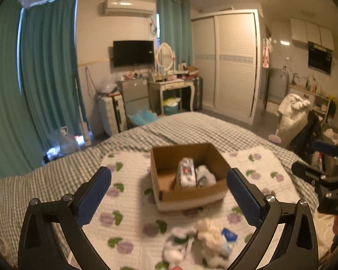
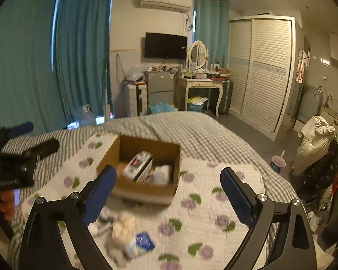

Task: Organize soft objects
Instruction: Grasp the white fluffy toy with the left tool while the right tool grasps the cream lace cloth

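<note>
An open cardboard box (image 1: 166, 164) (image 2: 124, 146) sits on a floral quilt on the bed and holds a patterned soft pack (image 1: 187, 173) (image 2: 137, 165) and a white bundle (image 1: 205, 175) (image 2: 161, 173). A heap of soft things, cream plush (image 1: 208, 231) (image 2: 124, 225) and a blue-labelled packet (image 1: 229, 235) (image 2: 144, 240), lies on the quilt in front of the box. My left gripper (image 1: 169, 193) is open and empty above the quilt, near the box. My right gripper (image 2: 166, 191) is open and empty, to the right of the heap.
The floral quilt (image 1: 128, 202) (image 2: 202, 213) lies over a checked bedspread (image 1: 180, 128) (image 2: 191, 130). The right gripper shows at the left view's right edge (image 1: 322, 175); the left gripper shows at the right view's left edge (image 2: 13, 157). Beyond the bed stand a dressing table, wardrobe and curtains.
</note>
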The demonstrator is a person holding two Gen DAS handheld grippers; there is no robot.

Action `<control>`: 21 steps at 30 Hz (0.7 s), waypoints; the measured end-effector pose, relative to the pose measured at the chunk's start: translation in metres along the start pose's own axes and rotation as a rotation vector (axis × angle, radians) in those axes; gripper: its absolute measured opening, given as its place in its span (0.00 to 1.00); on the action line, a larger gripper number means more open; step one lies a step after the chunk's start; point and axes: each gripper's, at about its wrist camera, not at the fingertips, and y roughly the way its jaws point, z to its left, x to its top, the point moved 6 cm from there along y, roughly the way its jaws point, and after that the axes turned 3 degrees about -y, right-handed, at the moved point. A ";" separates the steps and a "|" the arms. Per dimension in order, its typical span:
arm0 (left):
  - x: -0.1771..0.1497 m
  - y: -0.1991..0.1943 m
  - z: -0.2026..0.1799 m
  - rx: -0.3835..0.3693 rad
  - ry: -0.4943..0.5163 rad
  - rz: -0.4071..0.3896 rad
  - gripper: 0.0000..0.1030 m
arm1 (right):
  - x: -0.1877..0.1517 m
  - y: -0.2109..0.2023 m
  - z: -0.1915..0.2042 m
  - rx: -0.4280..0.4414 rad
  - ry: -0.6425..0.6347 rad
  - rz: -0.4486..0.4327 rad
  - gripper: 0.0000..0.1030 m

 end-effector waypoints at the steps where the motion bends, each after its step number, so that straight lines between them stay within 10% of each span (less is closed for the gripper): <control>1: -0.006 -0.005 0.001 -0.003 0.002 0.001 1.00 | -0.010 -0.004 0.003 0.007 0.000 0.004 0.93; 21: -0.189 0.092 0.038 0.073 -0.032 0.241 0.95 | -0.159 0.154 0.085 0.175 0.000 0.268 0.87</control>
